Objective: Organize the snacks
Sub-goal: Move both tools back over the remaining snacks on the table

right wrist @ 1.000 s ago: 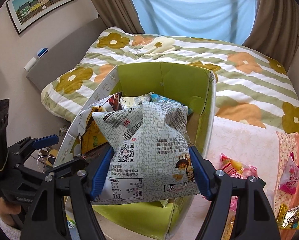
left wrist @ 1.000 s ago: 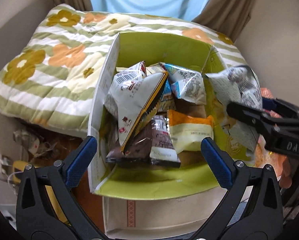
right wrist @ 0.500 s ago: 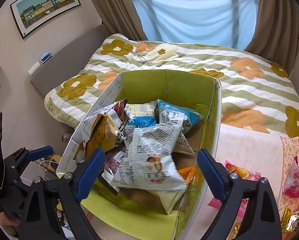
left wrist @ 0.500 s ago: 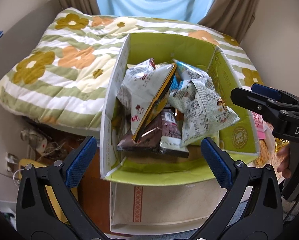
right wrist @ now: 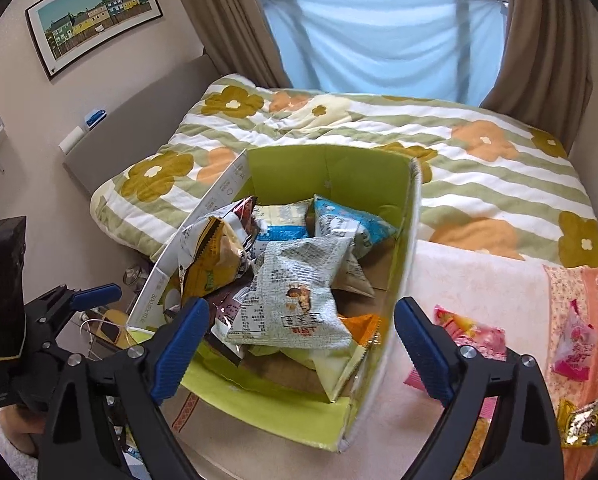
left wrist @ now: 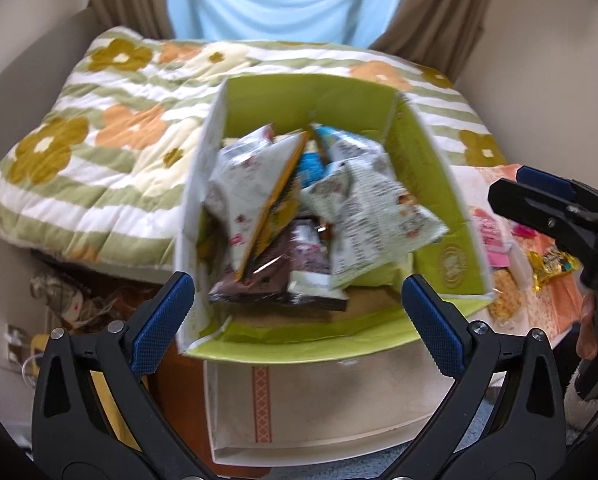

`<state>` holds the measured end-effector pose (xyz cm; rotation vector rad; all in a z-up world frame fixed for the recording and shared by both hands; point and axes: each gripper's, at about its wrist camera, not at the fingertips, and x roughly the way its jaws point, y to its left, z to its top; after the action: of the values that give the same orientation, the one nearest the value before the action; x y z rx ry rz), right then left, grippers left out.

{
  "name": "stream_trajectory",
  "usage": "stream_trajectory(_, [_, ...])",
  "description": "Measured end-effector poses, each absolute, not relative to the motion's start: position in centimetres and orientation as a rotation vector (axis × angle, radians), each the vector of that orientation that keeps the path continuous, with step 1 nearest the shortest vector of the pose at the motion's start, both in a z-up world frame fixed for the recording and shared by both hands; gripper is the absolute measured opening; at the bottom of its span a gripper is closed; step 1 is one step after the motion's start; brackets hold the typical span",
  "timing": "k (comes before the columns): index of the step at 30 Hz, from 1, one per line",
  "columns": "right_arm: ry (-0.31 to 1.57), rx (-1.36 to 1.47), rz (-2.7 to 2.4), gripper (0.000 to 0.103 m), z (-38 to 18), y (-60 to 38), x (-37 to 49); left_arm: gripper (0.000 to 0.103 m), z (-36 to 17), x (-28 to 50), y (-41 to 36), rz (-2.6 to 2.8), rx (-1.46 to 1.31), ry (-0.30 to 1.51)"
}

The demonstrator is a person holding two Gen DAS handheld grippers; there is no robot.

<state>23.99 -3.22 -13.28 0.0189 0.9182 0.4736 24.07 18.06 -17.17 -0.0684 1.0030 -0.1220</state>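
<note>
Inside the green box [right wrist: 331,176], the white printed bag [right wrist: 295,300] is now lying on top of the pile, where a second ago the right gripper [right wrist: 299,344] was clamping it above the opening. That gripper is now hanging back from the box with its jaws wide apart and nothing between them. The left gripper [left wrist: 295,312] is also standing with jaws apart, holding nothing, and its view is shifting, blurred. One box is sitting against the flowered quilt [right wrist: 479,168]. At least six bags are showing in it; deeper ones are hidden. On the pink cloth [right wrist: 479,280] beside the box, two pink packets [right wrist: 471,336] and one gold wrapper [right wrist: 587,420] are lying apart.
</note>
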Motion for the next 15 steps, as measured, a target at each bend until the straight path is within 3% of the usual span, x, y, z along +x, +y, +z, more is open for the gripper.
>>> stream_trajectory(15, [0.854, 0.087, 0.131, 0.092, -9.5, -17.1, 18.7, 0.103, -15.5, 22.1, 6.2, -0.379, 0.011, 0.971])
